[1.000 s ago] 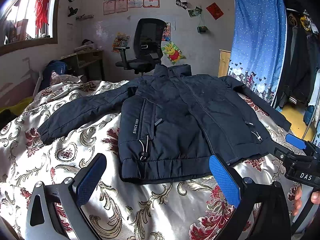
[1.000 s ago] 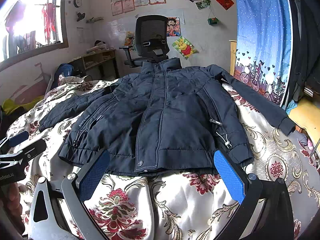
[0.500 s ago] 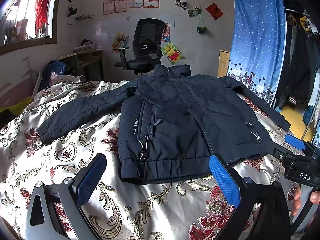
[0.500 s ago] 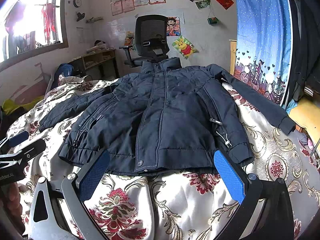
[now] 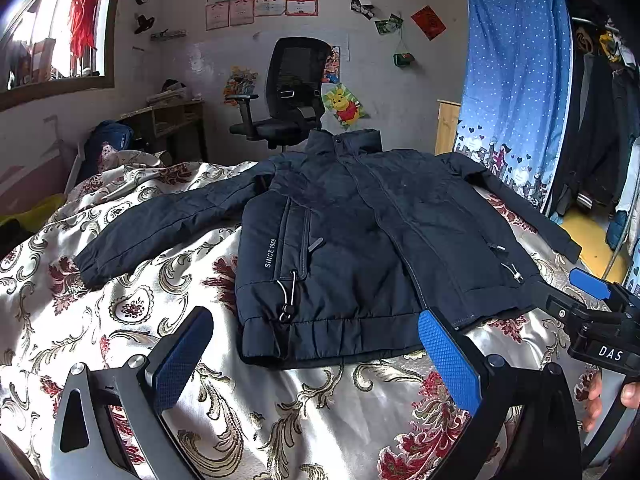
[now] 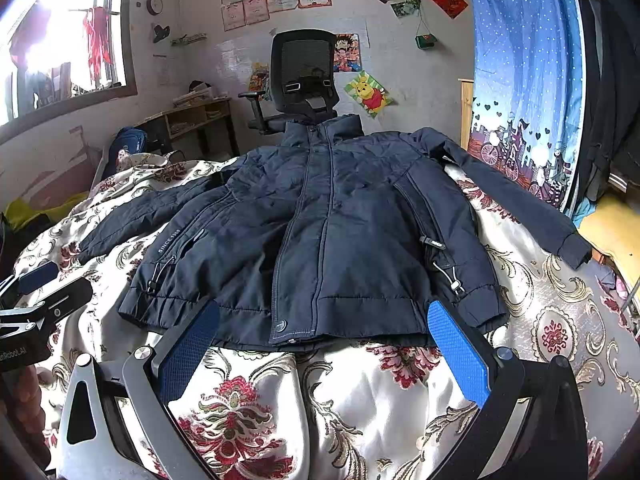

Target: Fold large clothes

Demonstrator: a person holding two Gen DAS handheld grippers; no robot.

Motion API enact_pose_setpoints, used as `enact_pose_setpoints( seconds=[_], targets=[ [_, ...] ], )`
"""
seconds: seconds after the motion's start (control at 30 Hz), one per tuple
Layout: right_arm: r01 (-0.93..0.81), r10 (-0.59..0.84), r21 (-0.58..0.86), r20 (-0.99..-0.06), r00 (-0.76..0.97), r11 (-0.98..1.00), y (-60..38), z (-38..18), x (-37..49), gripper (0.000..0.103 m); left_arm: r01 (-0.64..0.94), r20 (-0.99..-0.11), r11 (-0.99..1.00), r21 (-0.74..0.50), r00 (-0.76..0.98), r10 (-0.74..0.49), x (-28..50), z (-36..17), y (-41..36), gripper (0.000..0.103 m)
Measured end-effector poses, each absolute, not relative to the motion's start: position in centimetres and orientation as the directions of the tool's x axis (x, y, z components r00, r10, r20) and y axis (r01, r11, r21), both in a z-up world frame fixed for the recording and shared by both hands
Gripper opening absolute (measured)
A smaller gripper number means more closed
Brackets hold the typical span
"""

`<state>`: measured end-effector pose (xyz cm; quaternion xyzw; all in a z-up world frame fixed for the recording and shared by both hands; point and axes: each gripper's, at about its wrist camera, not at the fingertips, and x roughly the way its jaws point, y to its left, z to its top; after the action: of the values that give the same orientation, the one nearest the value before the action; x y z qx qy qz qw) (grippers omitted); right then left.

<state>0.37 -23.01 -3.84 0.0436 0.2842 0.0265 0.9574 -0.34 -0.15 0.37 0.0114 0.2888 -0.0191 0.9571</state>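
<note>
A dark navy padded zip-front jacket (image 5: 360, 240) lies face up and spread flat on a bed covered with a cream satin quilt with red floral print (image 5: 132, 304), collar toward the far end, hem nearest, both sleeves extended outward. Nothing folded yet. The left tongs (image 5: 316, 356) are fully spread and empty, short of the hem. The right tongs (image 6: 324, 344) are likewise wide apart, holding nothing, with the hem just beyond the tips. Judgement: the garment is bulky, soft and springy, its shell probably slick against satin. Recommended holds are the sleeve cuffs (image 6: 574, 250) or the thick ribbed hem corners; pinch deep.
</note>
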Motion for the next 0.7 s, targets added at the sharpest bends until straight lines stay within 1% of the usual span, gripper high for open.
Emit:
enact_pose_setpoints(
  seconds=[0.2,0.6,0.7],
  targets=[
    [-0.035,0.079,0.090,-0.547,0.834,0.995,-23.6,-4.8,0.9,0.102,0.044,-0.554,0.999,0.012,0.832,-0.030,-0.4,0.4,-0.1,0.103],
    [-0.022,0.068,0.089,-0.554,0.830,0.996,-23.0,-3.7,1.1,0.102,0.025,-0.558,1.000,0.009,0.830,-0.016,1.3,1.0,0.6,0.103],
    [-0.017,0.048,0.061,-0.558,0.829,0.998,-22.6,-2.7,2.1,0.102,0.019,-0.568,1.000,0.004,0.823,-0.013,2.5,1.6,1.3,0.103]
  ],
)
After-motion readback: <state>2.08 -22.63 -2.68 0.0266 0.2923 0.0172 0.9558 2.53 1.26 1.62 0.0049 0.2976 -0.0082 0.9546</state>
